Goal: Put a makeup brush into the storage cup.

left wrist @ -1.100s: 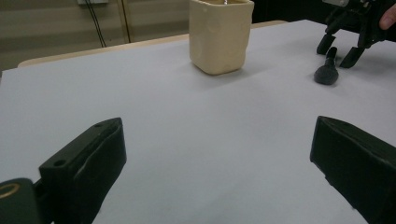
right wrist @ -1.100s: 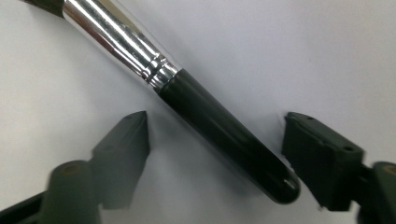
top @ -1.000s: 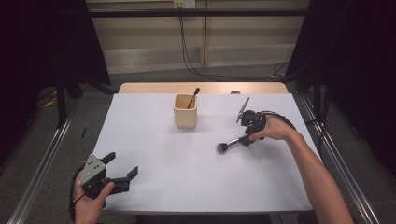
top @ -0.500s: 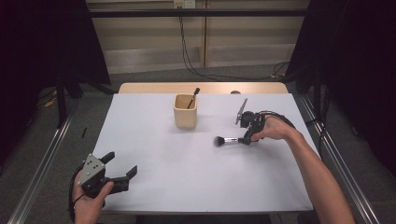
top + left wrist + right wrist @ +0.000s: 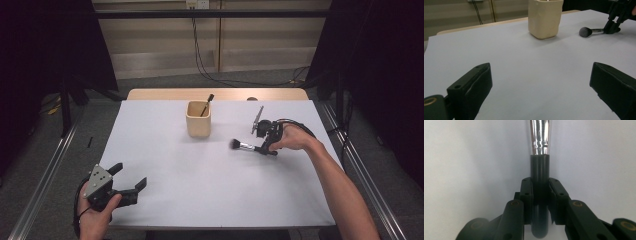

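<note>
The right gripper (image 5: 266,145) pinches the black handle of the makeup brush (image 5: 245,146) between its 2 jaws, at the right of the white table (image 5: 210,190), well inside its right and far edges. The brush lies about level, long axis left to right, its dark bristle head pointing left, just right of the beige cup (image 5: 198,119). Bare table lies open near and left of it. The left gripper (image 5: 127,182) sits at the near-left corner, jaws spread wide.

Left gripper (image 5: 126,183): black jaws, grey three-cornered plate; right gripper (image 5: 268,145): black, brass-coloured pivot pins, trailing black cable; forearms bare.
</note>
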`<act>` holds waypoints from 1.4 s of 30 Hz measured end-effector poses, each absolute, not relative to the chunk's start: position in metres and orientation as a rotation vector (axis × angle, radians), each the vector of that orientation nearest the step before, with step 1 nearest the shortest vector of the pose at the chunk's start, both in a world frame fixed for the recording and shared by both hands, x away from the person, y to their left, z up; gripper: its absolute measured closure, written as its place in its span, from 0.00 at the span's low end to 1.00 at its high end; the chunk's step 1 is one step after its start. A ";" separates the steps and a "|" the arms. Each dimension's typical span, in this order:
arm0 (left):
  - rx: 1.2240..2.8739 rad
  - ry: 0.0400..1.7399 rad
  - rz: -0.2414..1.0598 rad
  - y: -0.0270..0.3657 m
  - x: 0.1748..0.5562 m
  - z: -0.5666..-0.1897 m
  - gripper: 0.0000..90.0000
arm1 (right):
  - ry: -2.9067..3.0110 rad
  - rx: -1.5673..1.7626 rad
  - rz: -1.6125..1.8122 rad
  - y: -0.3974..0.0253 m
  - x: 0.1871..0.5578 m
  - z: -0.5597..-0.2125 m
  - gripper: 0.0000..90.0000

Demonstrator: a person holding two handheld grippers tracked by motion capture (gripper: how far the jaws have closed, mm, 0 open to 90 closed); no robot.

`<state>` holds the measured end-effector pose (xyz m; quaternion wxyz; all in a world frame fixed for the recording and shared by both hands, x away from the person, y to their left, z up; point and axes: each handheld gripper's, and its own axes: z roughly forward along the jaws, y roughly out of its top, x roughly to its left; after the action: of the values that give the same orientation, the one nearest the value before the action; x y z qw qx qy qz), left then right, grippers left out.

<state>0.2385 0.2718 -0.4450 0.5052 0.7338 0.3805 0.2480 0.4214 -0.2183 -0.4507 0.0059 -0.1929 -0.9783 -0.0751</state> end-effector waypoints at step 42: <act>1.755 0.913 0.596 0.271 0.236 -0.443 0.05 | -2.897 -1.099 -1.069 -0.249 0.378 -0.440 0.84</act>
<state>0.2355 0.2707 -0.4426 0.5124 0.7294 0.3794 0.2478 0.3782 -0.2489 -0.4403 -0.0681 -0.3345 -0.8818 -0.3254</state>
